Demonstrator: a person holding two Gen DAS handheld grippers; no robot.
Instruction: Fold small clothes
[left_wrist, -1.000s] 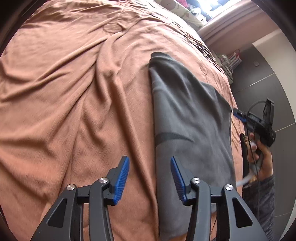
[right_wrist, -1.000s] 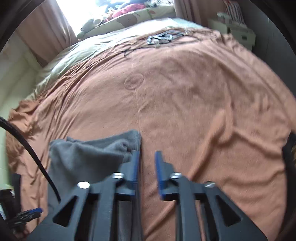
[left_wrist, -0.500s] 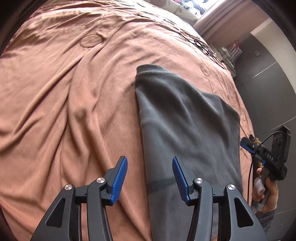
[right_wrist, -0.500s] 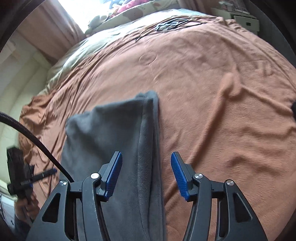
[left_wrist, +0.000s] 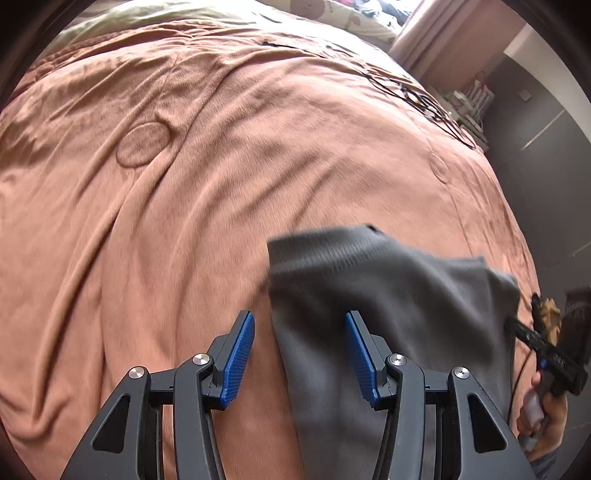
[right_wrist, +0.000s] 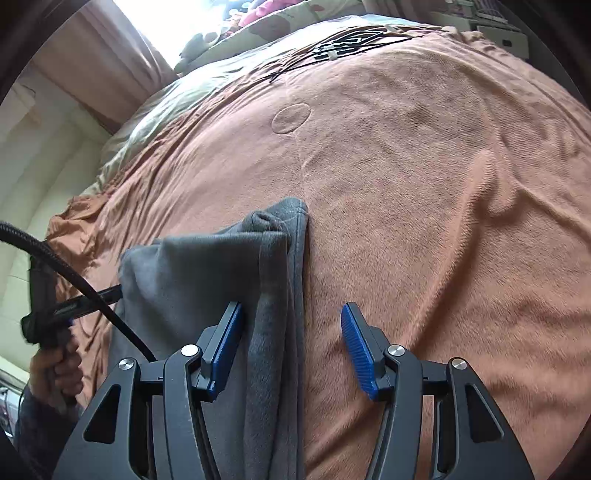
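**A:** What was the room like, and the surface?

**B:** It was a bedroom. A wide bed was covered by a rust-brown blanket (left_wrist: 207, 206) with many soft wrinkles and a stitched oval (right_wrist: 290, 117) in it. Behind the bed there was a bright window with a pink-brown curtain (right_wrist: 110, 62), and some black cables (right_wrist: 343, 42) lay on the far part of the blanket.

**A:** Where was the garment?

**B:** The grey garment (left_wrist: 388, 295) lay on the blanket, at the near edge of the bed. It was folded lengthwise into a long strip, and in the right wrist view one layer was lying over another, with a small bunched corner (right_wrist: 273, 221) at the far end. In the left view its far end looked blurred.

**A:** And the left gripper?

**B:** The left gripper (left_wrist: 299, 354) had its blue pads wide apart and held nothing. The left edge of the garment ran between them, and its right finger (left_wrist: 360, 360) was over the grey cloth.

**A:** The right one?

**B:** The right gripper (right_wrist: 291, 354) was also spread apart and empty. The right edge of the garment passed between its fingers. Whether the pads touched the cloth, I could not tell.
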